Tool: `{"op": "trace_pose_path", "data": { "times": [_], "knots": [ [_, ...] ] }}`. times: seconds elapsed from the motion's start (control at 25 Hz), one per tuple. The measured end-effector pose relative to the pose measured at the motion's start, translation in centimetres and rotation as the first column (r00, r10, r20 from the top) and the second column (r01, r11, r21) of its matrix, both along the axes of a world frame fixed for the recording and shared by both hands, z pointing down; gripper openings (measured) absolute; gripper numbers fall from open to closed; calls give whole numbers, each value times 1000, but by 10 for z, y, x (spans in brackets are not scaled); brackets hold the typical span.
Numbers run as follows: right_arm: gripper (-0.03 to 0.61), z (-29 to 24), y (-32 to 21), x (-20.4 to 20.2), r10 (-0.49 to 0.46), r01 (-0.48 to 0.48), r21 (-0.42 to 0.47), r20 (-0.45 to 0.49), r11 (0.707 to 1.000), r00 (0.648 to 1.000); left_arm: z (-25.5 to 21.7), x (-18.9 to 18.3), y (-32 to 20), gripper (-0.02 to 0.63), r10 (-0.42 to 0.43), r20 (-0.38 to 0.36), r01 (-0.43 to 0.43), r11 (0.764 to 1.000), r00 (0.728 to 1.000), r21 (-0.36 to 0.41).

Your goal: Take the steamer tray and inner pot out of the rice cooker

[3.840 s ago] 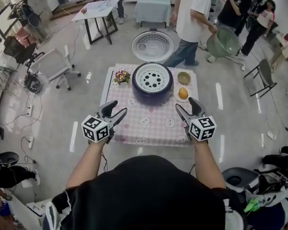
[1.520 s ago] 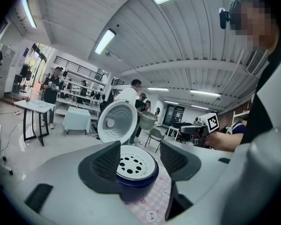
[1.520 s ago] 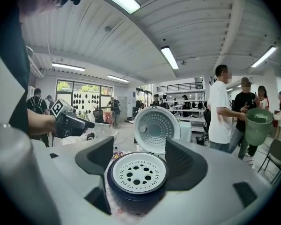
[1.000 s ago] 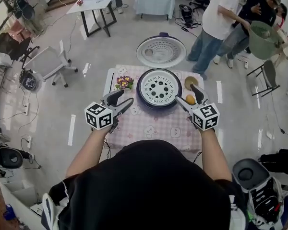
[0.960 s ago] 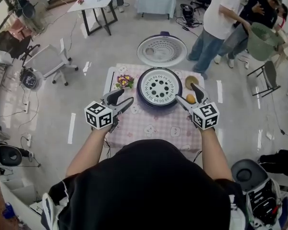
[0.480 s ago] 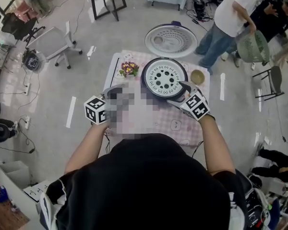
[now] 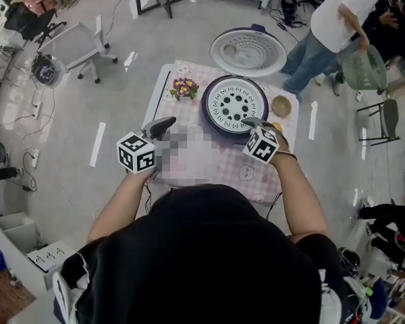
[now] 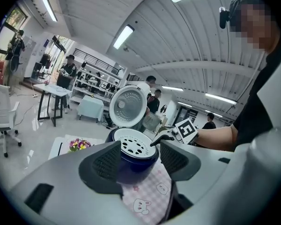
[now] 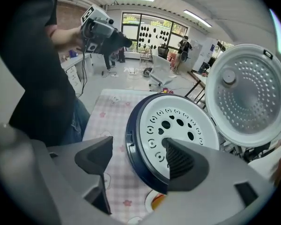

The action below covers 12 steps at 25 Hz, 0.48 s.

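— Since a second ago our right tongs (image 9: 138, 147) have swung down and in, from beside the cooker to its near right rim. The left ones barely sank.

— Where do we stand now, big things first?

— Our checked bench (image 7: 250, 175) carries the rice cooker (image 7: 210, 115), its lid (image 7: 248, 51) thrown back on the far side. The steamer tray (image 7: 233, 102) lies flat in its mouth; the inner pot, we judge, sits hidden beneath.

— And our tongs?

— The right tongs stand wide but are closing: one jaw outside the cooker wall, the other over the tray's holes, the rim between them and not yet pinched. The left tongs (image 8: 139, 149) gape empty, well short of the cooker on its left side.

— So the tray lies just ahead of and below the right tongs. It's round, with no long axis to match. We'd call the right hand the nearer.
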State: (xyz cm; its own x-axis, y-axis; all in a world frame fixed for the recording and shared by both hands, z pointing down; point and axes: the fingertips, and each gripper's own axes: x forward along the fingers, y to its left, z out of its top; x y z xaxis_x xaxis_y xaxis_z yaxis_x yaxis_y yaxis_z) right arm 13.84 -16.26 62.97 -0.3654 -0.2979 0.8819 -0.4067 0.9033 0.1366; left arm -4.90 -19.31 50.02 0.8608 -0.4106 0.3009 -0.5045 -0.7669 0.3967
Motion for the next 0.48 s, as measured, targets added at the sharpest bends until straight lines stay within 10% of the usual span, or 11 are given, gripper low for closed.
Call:
{"op": "trace_pose_path", "data": {
  "times": [0.48],
  "knots": [
    [272,36,-2,-9,-176,160,-111,-152,981,973,8,-5,4,273,7,-3,-7,999,1000,-33]
  ]
}}
